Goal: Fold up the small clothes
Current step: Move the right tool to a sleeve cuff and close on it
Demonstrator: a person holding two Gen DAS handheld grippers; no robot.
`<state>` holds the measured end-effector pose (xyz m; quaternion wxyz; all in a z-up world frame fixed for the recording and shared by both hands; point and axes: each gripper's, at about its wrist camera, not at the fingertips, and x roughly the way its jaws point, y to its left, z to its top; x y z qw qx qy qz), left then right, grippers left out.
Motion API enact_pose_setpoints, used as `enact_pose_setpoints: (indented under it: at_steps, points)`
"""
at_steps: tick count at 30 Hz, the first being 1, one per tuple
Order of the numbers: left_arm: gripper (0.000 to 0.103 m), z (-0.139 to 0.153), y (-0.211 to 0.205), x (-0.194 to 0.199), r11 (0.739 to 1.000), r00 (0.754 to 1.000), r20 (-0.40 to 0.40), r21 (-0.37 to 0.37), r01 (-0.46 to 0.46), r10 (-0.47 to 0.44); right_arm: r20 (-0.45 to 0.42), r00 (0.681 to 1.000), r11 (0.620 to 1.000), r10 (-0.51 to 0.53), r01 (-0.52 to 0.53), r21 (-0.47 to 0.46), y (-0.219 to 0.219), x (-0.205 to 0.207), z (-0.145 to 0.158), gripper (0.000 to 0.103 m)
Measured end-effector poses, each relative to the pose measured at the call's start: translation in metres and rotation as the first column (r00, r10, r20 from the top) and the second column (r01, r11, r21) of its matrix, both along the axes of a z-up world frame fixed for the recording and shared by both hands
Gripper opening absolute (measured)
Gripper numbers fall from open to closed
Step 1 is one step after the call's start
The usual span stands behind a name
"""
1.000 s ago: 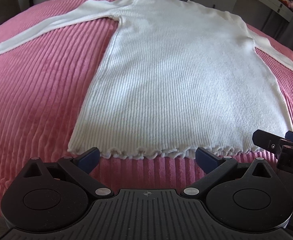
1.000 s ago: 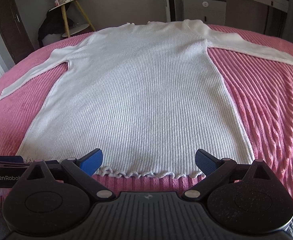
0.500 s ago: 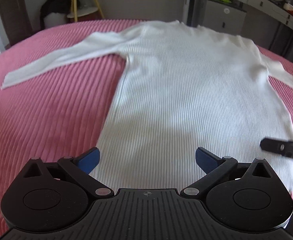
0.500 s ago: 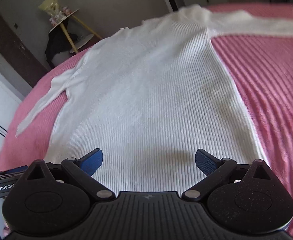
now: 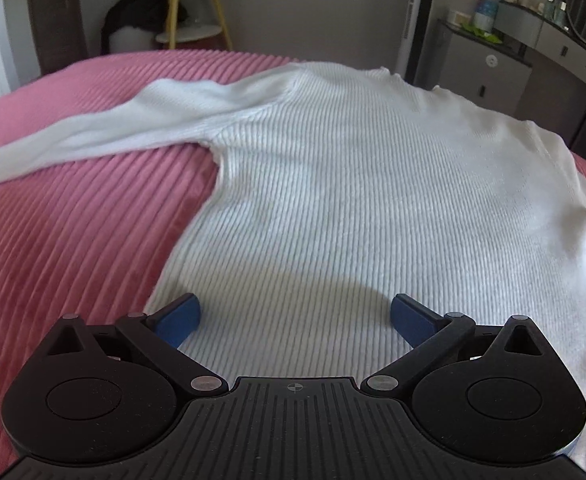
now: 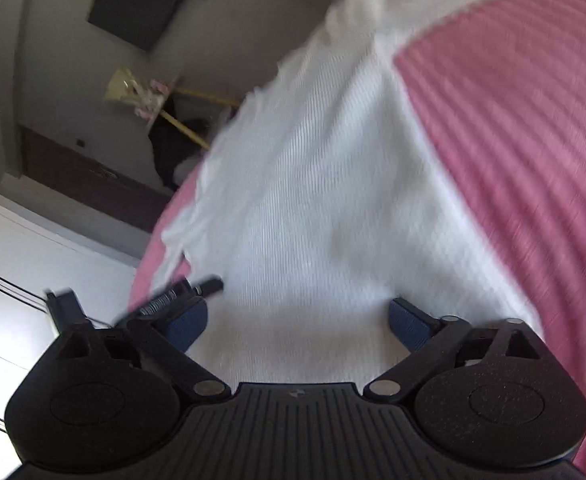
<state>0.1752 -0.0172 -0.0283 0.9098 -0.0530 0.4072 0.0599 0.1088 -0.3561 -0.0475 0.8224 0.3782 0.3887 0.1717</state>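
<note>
Lying flat and face-down or face-up (I cannot tell which) on the pink ribbed bed cover (image 5: 77, 248), the white ribbed sweater (image 5: 365, 200) is spread full length, its left sleeve (image 5: 105, 128) stretched out sideways over the cover. No fold shows yet, so the step in hand looks like the approach to the 1st fold. The left gripper (image 5: 295, 314) hangs over the sweater's body near its left edge, fingers spread wide with nothing between them but knit below. The right gripper (image 6: 297, 316) is rolled to one side above the right half of the body; its fingers are wide apart too, just beginning to close, and no fabric is pinched yet. Next, each gripper likely needs to drop onto an edge or shoulder and pinch only the sweater's layers, not the cover beneath.
</note>
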Motion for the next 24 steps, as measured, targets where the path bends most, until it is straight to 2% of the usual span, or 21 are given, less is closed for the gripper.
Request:
enact_pose_setpoints:
  at_steps: [2, 4, 5, 6, 8, 10, 11, 15, 17, 18, 19, 20, 22, 24]
  points:
    - [0.103, -0.002, 0.002, -0.003, 1.000, 1.000, 0.026, -0.002, 0.014, -0.014, 0.112, 0.984, 0.984, -0.137, 0.148, -0.096, -0.041, -0.001, 0.019, 0.091]
    - [0.103, -0.005, 0.007, -0.003, 1.000, 0.999, 0.041, -0.031, 0.005, -0.004, 0.170, 0.943, 0.935, -0.285, 0.313, -0.167, -0.088, 0.004, 0.031, 0.088]
    - [0.103, -0.006, 0.009, -0.003, 0.999, 0.999, 0.051, -0.043, -0.007, 0.009, 0.183, 0.915, 0.900, -0.360, 0.392, -0.189, -0.118, 0.010, 0.035, 0.074]
    - [0.103, -0.006, 0.010, -0.003, 0.999, 0.998, 0.059, -0.051, -0.018, 0.021, 0.179, 0.884, 0.861, -0.432, 0.463, -0.208, -0.147, 0.017, 0.035, 0.054]
    - [0.103, -0.007, 0.009, -0.002, 0.998, 0.998, 0.063, -0.049, -0.029, 0.032, 0.137, 0.798, 0.760, -0.588, 0.602, -0.245, -0.195, 0.027, 0.032, 0.036]
    - [0.103, -0.009, 0.005, 0.000, 0.999, 0.998, 0.064, -0.021, -0.028, 0.029, 0.094, 0.699, 0.665, -0.709, 0.707, -0.238, -0.234, 0.031, 0.027, 0.036]
    - [0.103, -0.010, 0.003, -0.001, 1.000, 0.997, 0.068, -0.007, -0.027, 0.028, 0.081, 0.660, 0.631, -0.747, 0.742, -0.227, -0.248, 0.033, 0.025, 0.036]
    - [0.103, -0.012, 0.003, -0.004, 0.999, 0.995, 0.093, -0.011, -0.041, 0.042, 0.010, 0.552, 0.541, -0.834, 0.822, -0.178, -0.287, 0.040, 0.011, 0.036]
    - [0.103, -0.013, 0.004, -0.003, 0.999, 0.994, 0.096, -0.019, -0.045, 0.047, -0.017, 0.522, 0.519, -0.853, 0.844, -0.136, -0.299, 0.046, 0.005, 0.036]
    - [0.103, -0.013, 0.005, -0.003, 0.999, 0.995, 0.095, -0.020, -0.042, 0.044, -0.020, 0.513, 0.511, -0.858, 0.850, -0.129, -0.303, 0.049, 0.002, 0.031]
    - [0.103, -0.013, 0.005, -0.003, 0.999, 0.995, 0.093, -0.022, -0.041, 0.043, -0.017, 0.508, 0.506, -0.861, 0.853, -0.130, -0.306, 0.051, 0.000, 0.023]
    - [0.103, -0.013, 0.006, -0.002, 0.999, 0.995, 0.092, -0.026, -0.039, 0.041, -0.024, 0.506, 0.504, -0.862, 0.851, -0.145, -0.307, 0.054, -0.003, 0.006]
    - [0.103, -0.012, 0.007, -0.002, 0.999, 0.996, 0.087, -0.023, -0.025, 0.027, -0.014, 0.503, 0.497, -0.864, 0.848, -0.184, -0.304, 0.057, 0.000, 0.006]
    - [0.103, -0.012, 0.005, -0.002, 1.000, 0.996, 0.085, -0.002, -0.009, 0.009, 0.070, 0.526, 0.500, -0.848, 0.836, -0.224, -0.289, 0.061, 0.018, 0.006]
